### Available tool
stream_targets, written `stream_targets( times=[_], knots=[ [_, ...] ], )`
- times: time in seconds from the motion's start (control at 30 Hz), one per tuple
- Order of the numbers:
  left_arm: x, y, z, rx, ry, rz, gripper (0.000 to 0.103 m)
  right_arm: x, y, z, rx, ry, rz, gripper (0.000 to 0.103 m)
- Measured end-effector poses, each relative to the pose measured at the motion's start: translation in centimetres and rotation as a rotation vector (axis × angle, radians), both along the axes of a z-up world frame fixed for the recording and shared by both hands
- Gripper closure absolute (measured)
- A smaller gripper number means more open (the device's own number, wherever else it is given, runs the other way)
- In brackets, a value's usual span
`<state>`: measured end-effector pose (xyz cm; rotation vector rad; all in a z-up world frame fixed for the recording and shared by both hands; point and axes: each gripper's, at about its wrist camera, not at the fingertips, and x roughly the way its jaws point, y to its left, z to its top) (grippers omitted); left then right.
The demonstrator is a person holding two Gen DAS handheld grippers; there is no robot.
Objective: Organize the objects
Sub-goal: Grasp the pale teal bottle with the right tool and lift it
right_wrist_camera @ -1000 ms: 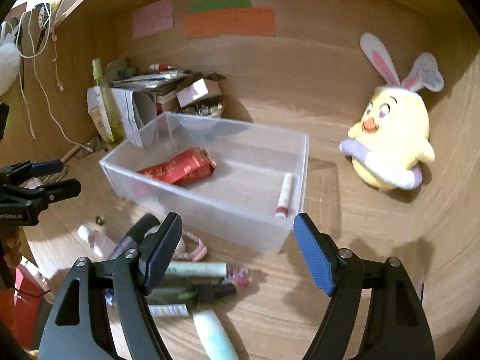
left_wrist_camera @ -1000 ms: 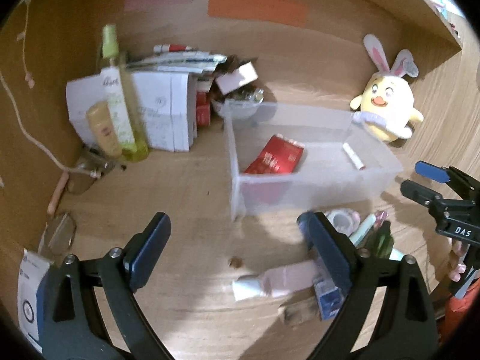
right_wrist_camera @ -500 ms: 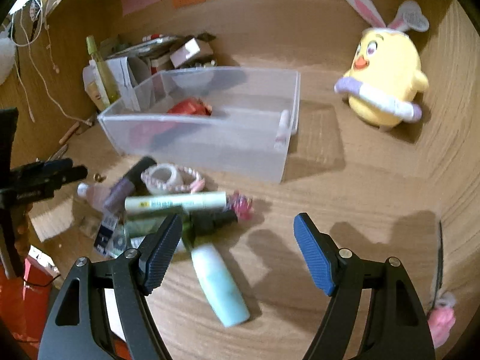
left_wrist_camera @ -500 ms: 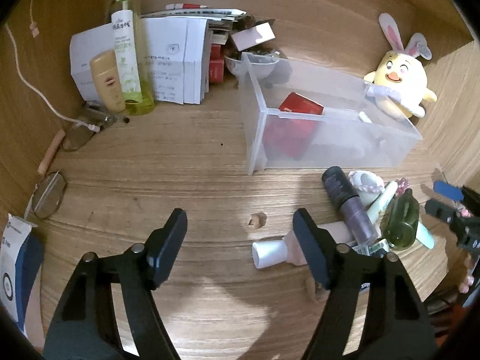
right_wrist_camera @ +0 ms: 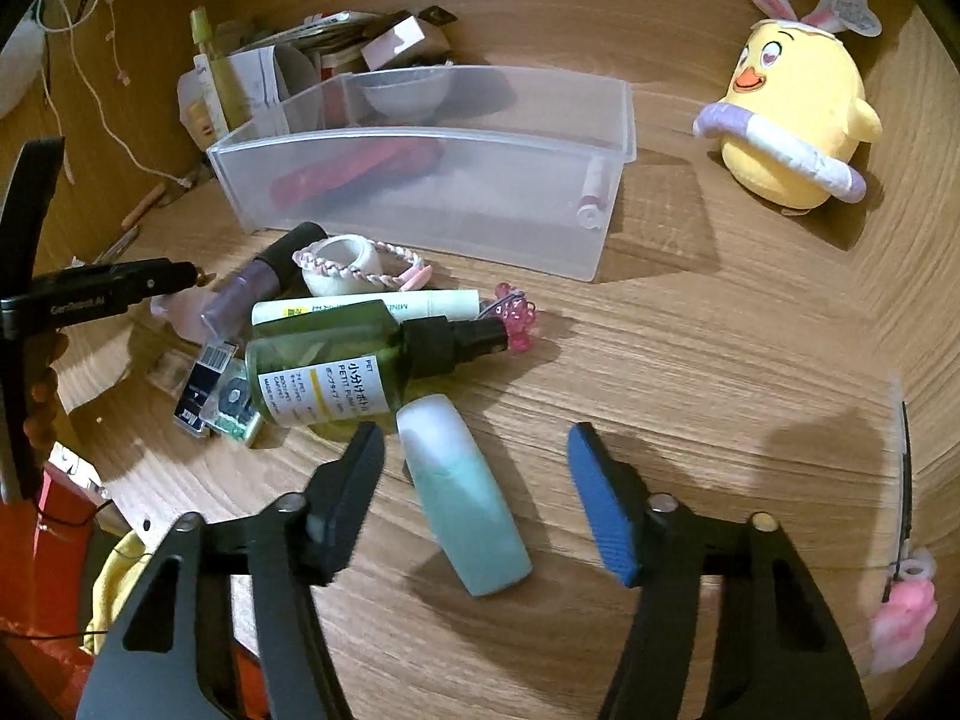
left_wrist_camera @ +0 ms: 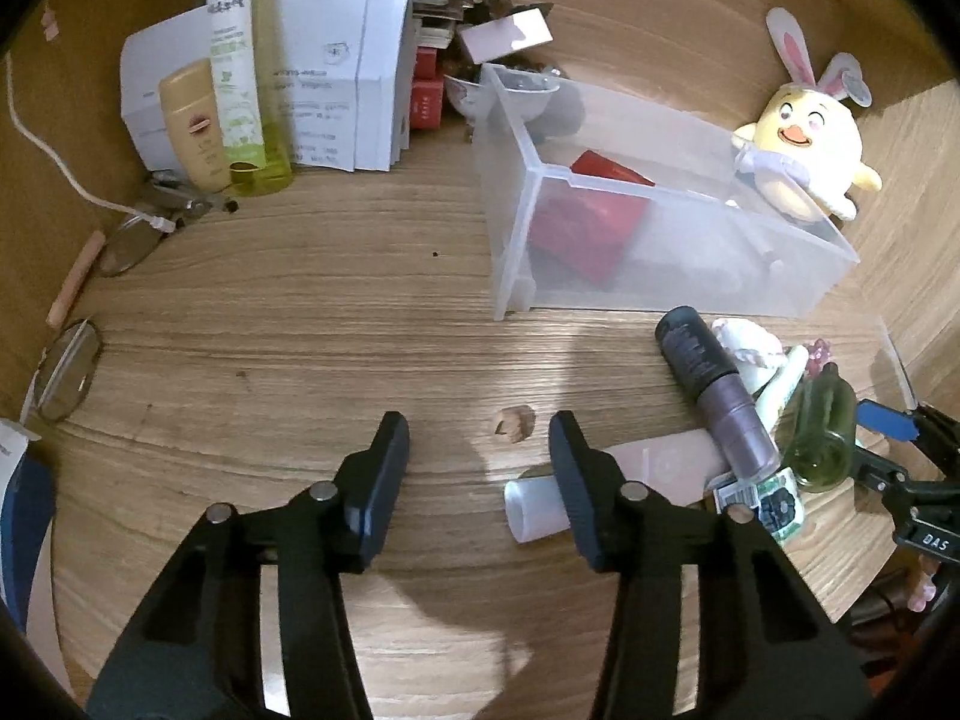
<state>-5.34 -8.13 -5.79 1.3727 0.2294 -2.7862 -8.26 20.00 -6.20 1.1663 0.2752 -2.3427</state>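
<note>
A heap of toiletries lies in front of a clear plastic bin (left_wrist_camera: pixel 660 276) (right_wrist_camera: pixel 432 180) that holds a red packet (left_wrist_camera: pixel 591 222) and a small tube (right_wrist_camera: pixel 591 192). My right gripper (right_wrist_camera: pixel 477 471) is open and closing, low over the table. A teal bottle (right_wrist_camera: pixel 462 492) lies between its jaws, untouched by the pads. Beyond it lie a green spray bottle (right_wrist_camera: pixel 336 366), a pale green tube (right_wrist_camera: pixel 360 306) and a dark purple bottle (left_wrist_camera: pixel 714 396). My left gripper (left_wrist_camera: pixel 480 456) is open and closing. Only a small brown bit (left_wrist_camera: pixel 513 423) lies ahead of it. A pink tube (left_wrist_camera: pixel 654 456) lies by its right finger.
A yellow plush chick (right_wrist_camera: pixel 792 120) sits right of the bin. White boxes (left_wrist_camera: pixel 336 90), a tall green bottle (left_wrist_camera: pixel 234 72) and a tan bottle (left_wrist_camera: pixel 195 120) stand at the back left. Glasses (left_wrist_camera: pixel 66 378) and a cable (left_wrist_camera: pixel 54 162) lie left. A comb (right_wrist_camera: pixel 903 480) lies far right.
Both grippers have sunk toward the table and their jaws have narrowed. The teal bottle now lies between the right jaws. The left gripper has come close to the pink tube.
</note>
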Motion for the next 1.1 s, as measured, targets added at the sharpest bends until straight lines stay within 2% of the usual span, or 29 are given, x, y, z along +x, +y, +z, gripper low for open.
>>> stream_targets(
  times=[0.1, 0.37, 0.73, 1.1],
  knots=[
    [-0.3, 0.2, -0.2, 0.000, -0.004, -0.009, 0.062, -0.1, -0.2, -0.1, 0.008, 0.002, 0.004, 0.059],
    [-0.6, 0.5, -0.4, -0.017, 0.008, -0.023, 0.090, -0.1, 0.0, -0.2, 0.032, 0.020, -0.010, 0.080],
    [-0.3, 0.7, -0.3, -0.013, 0.024, -0.006, 0.092, -0.1, 1.7, 0.2, 0.020, 0.037, -0.083, 0.080],
    [0.2, 1.6, 2.7, -0.019, 0.110, -0.009, 0.092, -1.3, 2.4, 3.2, -0.047, 0.122, -0.120, 0.080]
  ],
)
